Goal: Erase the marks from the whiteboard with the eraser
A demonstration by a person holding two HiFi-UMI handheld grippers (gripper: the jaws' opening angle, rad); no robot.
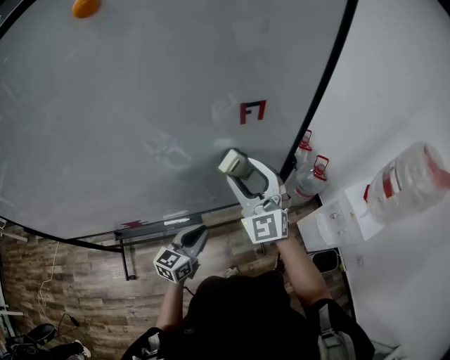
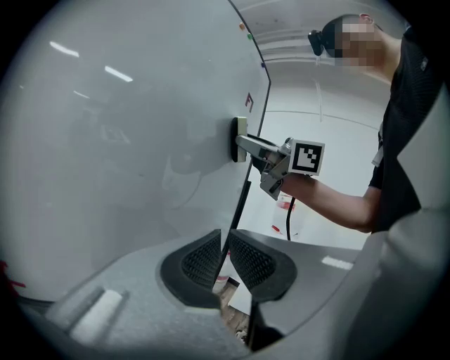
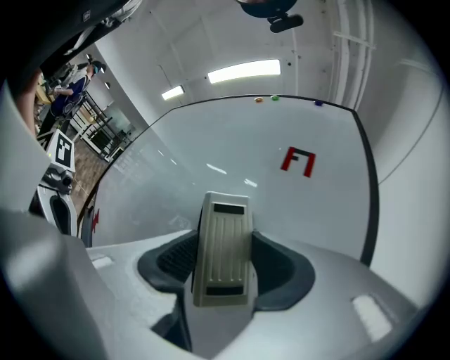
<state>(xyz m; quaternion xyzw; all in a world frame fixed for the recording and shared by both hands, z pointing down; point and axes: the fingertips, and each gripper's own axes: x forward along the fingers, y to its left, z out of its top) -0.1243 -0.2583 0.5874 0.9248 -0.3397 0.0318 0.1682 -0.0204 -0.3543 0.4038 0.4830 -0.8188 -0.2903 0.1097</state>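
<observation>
A large whiteboard (image 1: 140,105) fills the head view, with a red mark (image 1: 252,111) on its right part. My right gripper (image 1: 238,167) is shut on a beige eraser (image 1: 231,162), whose face lies against the board below and left of the mark. In the right gripper view the eraser (image 3: 223,248) sits between the jaws and the red mark (image 3: 298,162) lies up and to the right. My left gripper (image 1: 200,234) hangs lower, near the board's tray, jaws nearly together with nothing between them (image 2: 225,261). From the left gripper view the eraser (image 2: 240,139) is pressed on the board.
An orange magnet (image 1: 86,8) sticks at the board's top left. A tray (image 1: 162,223) with markers runs under the board. Red-capped bottles (image 1: 306,179) and a white box (image 1: 337,218) stand at the right by the wall. Wooden floor (image 1: 70,281) lies below.
</observation>
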